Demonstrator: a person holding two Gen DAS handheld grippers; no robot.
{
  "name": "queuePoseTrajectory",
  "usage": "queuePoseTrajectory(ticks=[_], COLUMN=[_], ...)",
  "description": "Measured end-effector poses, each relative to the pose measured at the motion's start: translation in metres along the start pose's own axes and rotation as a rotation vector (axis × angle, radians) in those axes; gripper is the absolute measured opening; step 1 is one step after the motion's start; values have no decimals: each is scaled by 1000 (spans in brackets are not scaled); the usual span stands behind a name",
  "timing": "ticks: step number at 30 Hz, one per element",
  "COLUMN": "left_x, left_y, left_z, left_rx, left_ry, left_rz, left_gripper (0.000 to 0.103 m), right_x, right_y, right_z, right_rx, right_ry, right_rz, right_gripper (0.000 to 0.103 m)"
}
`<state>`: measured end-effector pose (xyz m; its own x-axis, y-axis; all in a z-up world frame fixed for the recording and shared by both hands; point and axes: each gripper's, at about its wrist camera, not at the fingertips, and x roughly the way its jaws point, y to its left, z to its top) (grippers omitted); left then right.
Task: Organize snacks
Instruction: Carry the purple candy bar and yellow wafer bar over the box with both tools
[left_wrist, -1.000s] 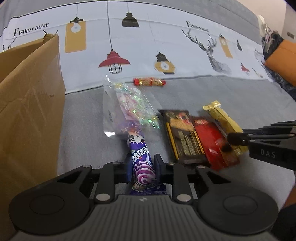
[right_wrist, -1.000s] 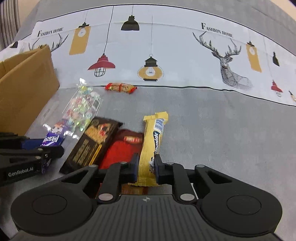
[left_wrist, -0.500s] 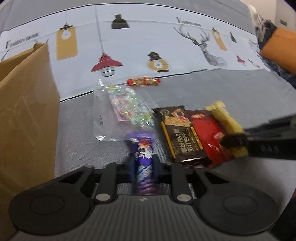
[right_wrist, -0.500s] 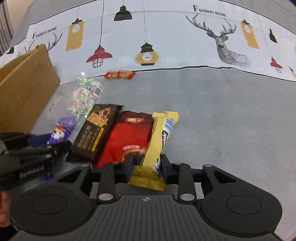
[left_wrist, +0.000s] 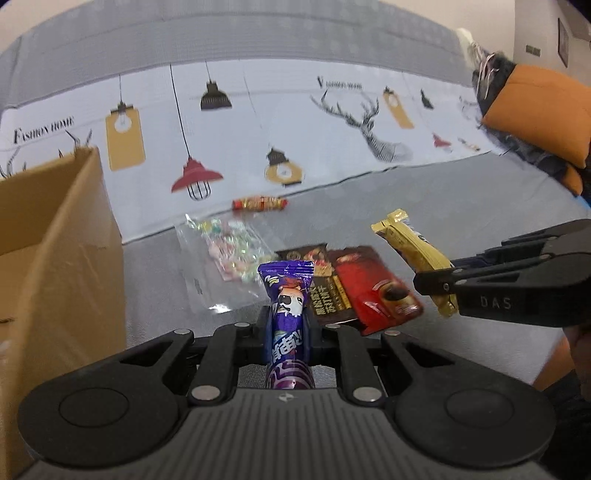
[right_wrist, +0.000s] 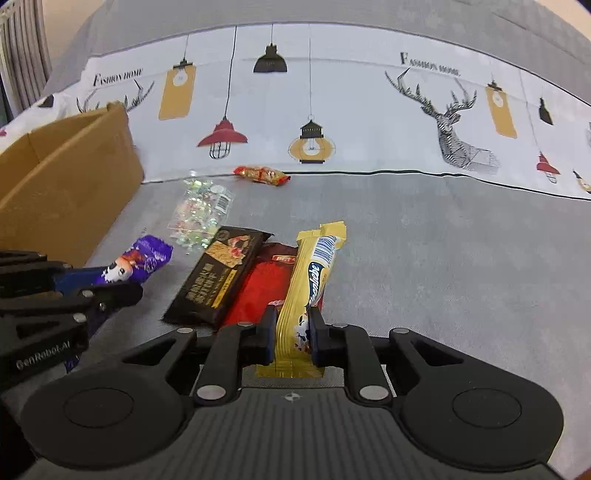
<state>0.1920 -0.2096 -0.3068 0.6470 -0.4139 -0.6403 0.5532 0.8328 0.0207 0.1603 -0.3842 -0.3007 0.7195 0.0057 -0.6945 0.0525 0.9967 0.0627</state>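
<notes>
A purple wrapped snack (left_wrist: 288, 295) stands up between the pads of my left gripper (left_wrist: 288, 321), which is shut on it and holds it above the grey cover. My right gripper (right_wrist: 291, 325) grips a long yellow bar (right_wrist: 314, 266), and its jaws are closing tighter on it. In the left wrist view the yellow bar (left_wrist: 410, 243) hangs tilted from the right gripper (left_wrist: 428, 280) at the right. On the cover lie a dark brown bar (right_wrist: 221, 277), a red packet (right_wrist: 262, 280), a clear bag of candies (right_wrist: 199, 210) and a small red-gold candy (right_wrist: 262, 174).
An open cardboard box (left_wrist: 55, 240) stands at the left, close beside the left gripper. A white sheet printed with lamps and deer (right_wrist: 332, 110) covers the far side. An orange cushion (left_wrist: 535, 110) lies at the far right. A hand (left_wrist: 580, 343) shows behind the right gripper.
Both grippers have risen from the cover with their snacks. The purple snack and the yellow bar now hang clear of the other packets. The left jaws have tightened on the purple snack.
</notes>
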Motion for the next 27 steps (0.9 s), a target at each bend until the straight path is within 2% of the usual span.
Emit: queuePoseTrajectory(ticks=[3, 10, 15, 18, 23, 27], left_x=[-21, -79, -128, -155, -197, -215], left_y=[2, 28, 62, 88, 126, 153], left_z=[2, 8, 15, 20, 25, 22], left_rx=[-9, -108, -172, -243, -283, -305], left_ry=[-16, -65, -144, -162, -215, -226], left_rz=[6, 56, 112, 135, 209, 248], left_gripper=[16, 16, 16, 16, 16, 16], right_x=[-23, -71, -100, -119, -142, -156], right_y=[11, 51, 92, 122, 170, 202], right_z=[0, 6, 20, 28, 46, 64], right_rx=[2, 40, 29, 6, -65, -91], right_ry=[-43, -128, -176, -210, -254, -279], right_rz=[-10, -36, 30, 72, 144, 185], right_gripper=[18, 18, 18, 18, 18, 18])
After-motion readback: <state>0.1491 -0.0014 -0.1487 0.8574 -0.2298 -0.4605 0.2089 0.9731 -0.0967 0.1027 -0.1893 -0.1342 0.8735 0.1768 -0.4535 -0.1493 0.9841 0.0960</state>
